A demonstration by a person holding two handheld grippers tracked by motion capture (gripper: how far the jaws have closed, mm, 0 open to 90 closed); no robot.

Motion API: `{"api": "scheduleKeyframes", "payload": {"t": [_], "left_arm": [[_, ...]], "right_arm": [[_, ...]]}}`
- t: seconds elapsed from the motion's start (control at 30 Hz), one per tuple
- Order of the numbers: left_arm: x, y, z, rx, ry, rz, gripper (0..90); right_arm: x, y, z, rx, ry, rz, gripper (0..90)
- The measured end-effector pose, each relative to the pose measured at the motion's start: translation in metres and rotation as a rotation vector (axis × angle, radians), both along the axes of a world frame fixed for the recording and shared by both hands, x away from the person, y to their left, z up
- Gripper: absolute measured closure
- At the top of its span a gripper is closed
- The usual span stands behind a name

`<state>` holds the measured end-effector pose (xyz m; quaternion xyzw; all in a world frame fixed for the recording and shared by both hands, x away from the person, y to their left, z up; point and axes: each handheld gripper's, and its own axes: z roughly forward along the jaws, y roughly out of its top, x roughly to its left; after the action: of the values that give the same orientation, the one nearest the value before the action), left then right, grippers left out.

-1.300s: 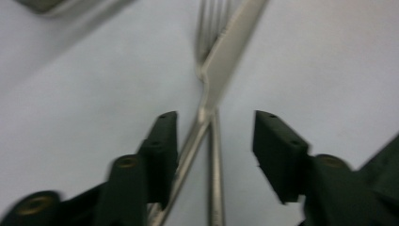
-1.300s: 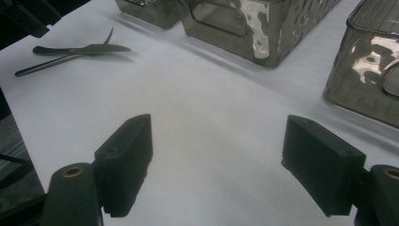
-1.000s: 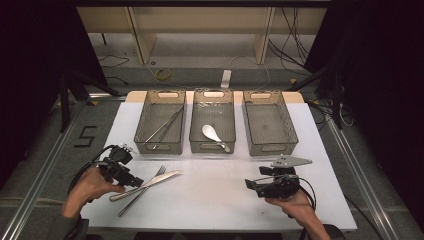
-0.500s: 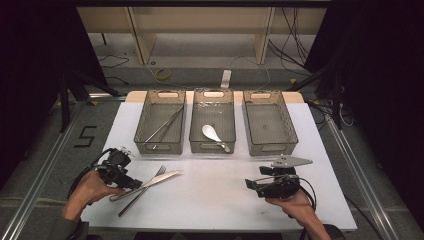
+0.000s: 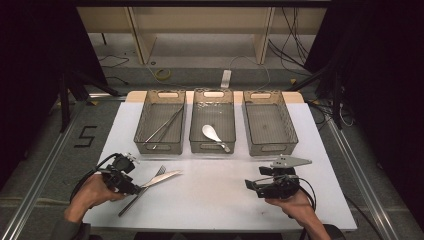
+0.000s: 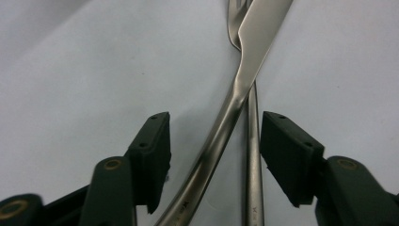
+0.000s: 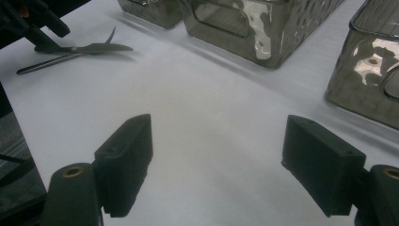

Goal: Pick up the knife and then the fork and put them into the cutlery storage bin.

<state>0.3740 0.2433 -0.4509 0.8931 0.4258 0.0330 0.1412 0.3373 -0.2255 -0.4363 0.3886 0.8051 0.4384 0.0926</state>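
A steel knife (image 5: pixel 164 177) lies crossed over a steel fork (image 5: pixel 131 202) on the white table at the front left. My left gripper (image 5: pixel 136 189) is low over their handles. In the left gripper view the knife handle (image 6: pixel 214 155) and the fork handle (image 6: pixel 252 174) run between the two black pads (image 6: pixel 153 155). The jaws have just been closing, but a gap still shows on each side, so my left gripper (image 6: pixel 215 136) is open. My right gripper (image 5: pixel 250 186) stands open at the front right, with bare table between its pads (image 7: pixel 127 160).
Three clear bins stand in a row at the back. The left bin (image 5: pixel 146 116) holds thin metal sticks, the middle bin (image 5: pixel 196 120) a white spoon (image 5: pixel 212 134), and the right bin (image 5: pixel 290 125) nothing. The right gripper view shows the cutlery (image 7: pixel 94 48) far off.
My left gripper has edged toward the knife and fork handles, and its jaws stand narrower around them. The right hand has kept still.
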Motion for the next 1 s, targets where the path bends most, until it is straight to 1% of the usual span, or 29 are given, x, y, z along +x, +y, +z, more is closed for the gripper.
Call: {"api": "scheduleKeyframes", "payload": {"t": [0.23, 0.3, 0.37, 0.43, 0.53, 0.73, 0.9, 1.0], "left_arm": [[-0.001, 0.0, -0.006, 0.029, 0.025, -0.036, 57.2], [-0.001, -0.001, -0.007, 0.037, 0.025, -0.045, 59.9], [-0.001, -0.002, -0.009, 0.062, 0.026, -0.057, 62.8], [-0.001, -0.003, -0.011, 0.065, 0.032, -0.07, 64.0], [-0.001, -0.005, -0.011, 0.078, 0.025, -0.077, 65.4], [-0.002, -0.006, -0.012, 0.08, 0.016, -0.085, 69.3], [-0.004, -0.008, -0.012, 0.093, 0.001, -0.137, 73.0], [-0.005, -0.009, -0.012, 0.088, 0.0, -0.153, 76.8]], "right_arm": [[0.0, 0.001, 0.0, -0.002, 0.002, 0.002, 25.7], [0.0, 0.001, 0.0, -0.001, 0.001, 0.002, 25.7], [0.0, 0.001, 0.0, -0.001, 0.003, 0.002, 25.7], [0.0, 0.001, 0.0, 0.0, 0.003, 0.003, 25.7], [0.0, 0.001, 0.0, -0.001, 0.005, 0.003, 25.7], [0.0, 0.001, -0.001, -0.001, 0.005, 0.004, 25.8], [0.0, 0.001, -0.001, -0.001, 0.005, 0.005, 25.8], [0.0, 0.002, -0.001, -0.005, 0.007, 0.005, 25.8]]}}
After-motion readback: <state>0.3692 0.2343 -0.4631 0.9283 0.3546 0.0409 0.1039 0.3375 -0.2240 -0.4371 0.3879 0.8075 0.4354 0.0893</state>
